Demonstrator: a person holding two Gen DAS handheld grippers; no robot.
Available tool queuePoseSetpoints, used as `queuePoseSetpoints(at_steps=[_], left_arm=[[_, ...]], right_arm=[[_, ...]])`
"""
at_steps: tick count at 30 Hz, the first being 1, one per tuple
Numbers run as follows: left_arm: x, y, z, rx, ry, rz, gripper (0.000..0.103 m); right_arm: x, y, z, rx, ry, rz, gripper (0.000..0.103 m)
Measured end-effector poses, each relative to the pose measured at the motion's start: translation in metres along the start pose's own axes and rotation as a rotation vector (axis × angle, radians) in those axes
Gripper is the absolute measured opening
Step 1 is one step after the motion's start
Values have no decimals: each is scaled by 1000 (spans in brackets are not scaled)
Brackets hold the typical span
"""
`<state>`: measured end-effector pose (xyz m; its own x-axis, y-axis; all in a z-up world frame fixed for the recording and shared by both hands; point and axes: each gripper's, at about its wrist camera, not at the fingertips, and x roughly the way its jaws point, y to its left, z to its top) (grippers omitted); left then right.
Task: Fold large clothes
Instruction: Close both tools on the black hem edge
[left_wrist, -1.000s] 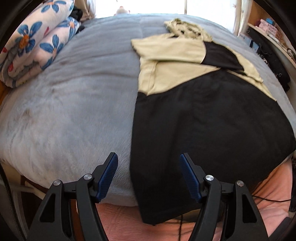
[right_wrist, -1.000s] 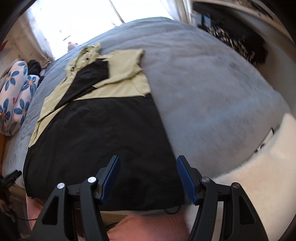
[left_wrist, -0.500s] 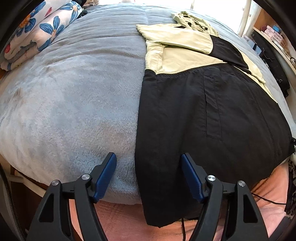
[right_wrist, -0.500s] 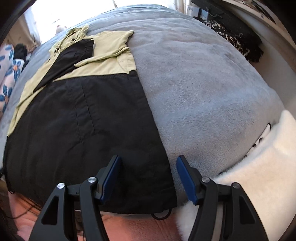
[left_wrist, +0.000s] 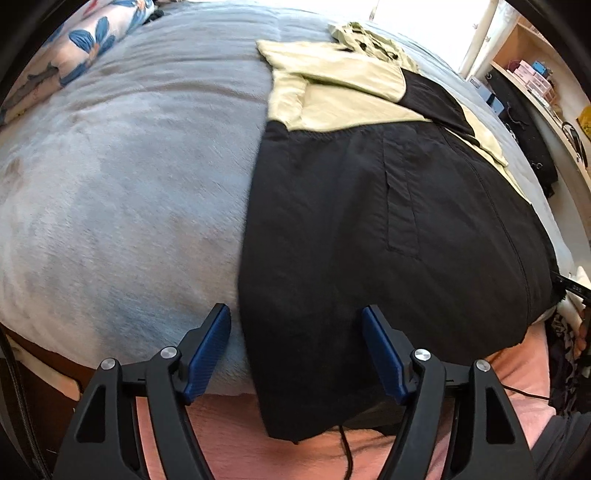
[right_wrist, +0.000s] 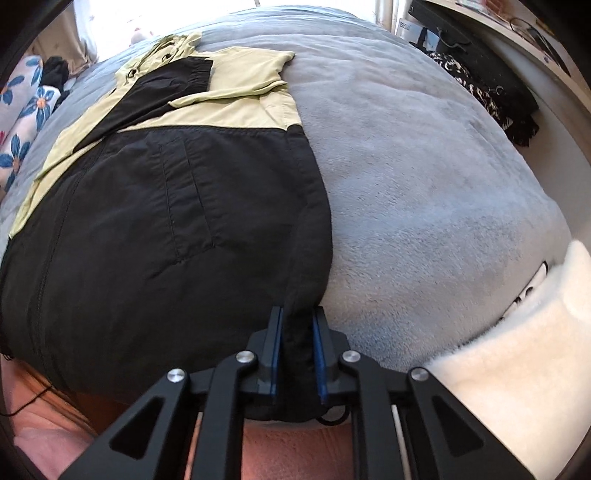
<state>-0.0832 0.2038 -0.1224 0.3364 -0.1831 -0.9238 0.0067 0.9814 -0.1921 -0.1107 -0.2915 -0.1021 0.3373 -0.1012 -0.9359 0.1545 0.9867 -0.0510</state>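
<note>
A black and pale-green jacket (left_wrist: 369, 221) lies flat on the grey-blue bed, sleeves folded across its chest, hem hanging over the near edge. In the left wrist view my left gripper (left_wrist: 295, 343) stands open over the hem's left corner; black cloth lies between its blue pads without touching them. In the right wrist view the same jacket (right_wrist: 147, 221) fills the left half. My right gripper (right_wrist: 298, 332) is closing, its pads pressed on a bunched ridge of the jacket's right hem corner.
The grey-blue blanket (left_wrist: 129, 184) covers the bed, with flowered pillows (left_wrist: 85, 40) at the far left. A white fleece (right_wrist: 517, 350) lies at the right of the bed's near edge. Shelves with boxes and dark items (left_wrist: 532, 96) line the right side. A pink sheet (left_wrist: 229, 435) shows below the hem.
Both grippers have sunk toward the jacket's hem. The right gripper's jaws went from wide apart to pinched on the right hem corner. The left gripper stays open.
</note>
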Motion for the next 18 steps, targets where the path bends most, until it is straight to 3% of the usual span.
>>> queuePoseSetpoints(at_steps=[4,6,7,8,13,18], left_arm=[[10,-5,2,16,17,17,70],[10,-8,4,14,5,3,52],[9,-10,5,11,-4,7,29],[8,-12,6,9,-10,2,13],[2,-32,11,51,-32,100,7],[-25,-27,19,-26,-82,89,4]], right_arm=[[4,3,2,-2,3,-6,14],[4,5,3,-8,-2,-14,14],[4,6,3,-10,-6,-16,13],[3,7,2,-13,-9,-18,13],[-8,8,1,-19,-35,-10,11],[-33,7,1,-38,-79,-9,9]])
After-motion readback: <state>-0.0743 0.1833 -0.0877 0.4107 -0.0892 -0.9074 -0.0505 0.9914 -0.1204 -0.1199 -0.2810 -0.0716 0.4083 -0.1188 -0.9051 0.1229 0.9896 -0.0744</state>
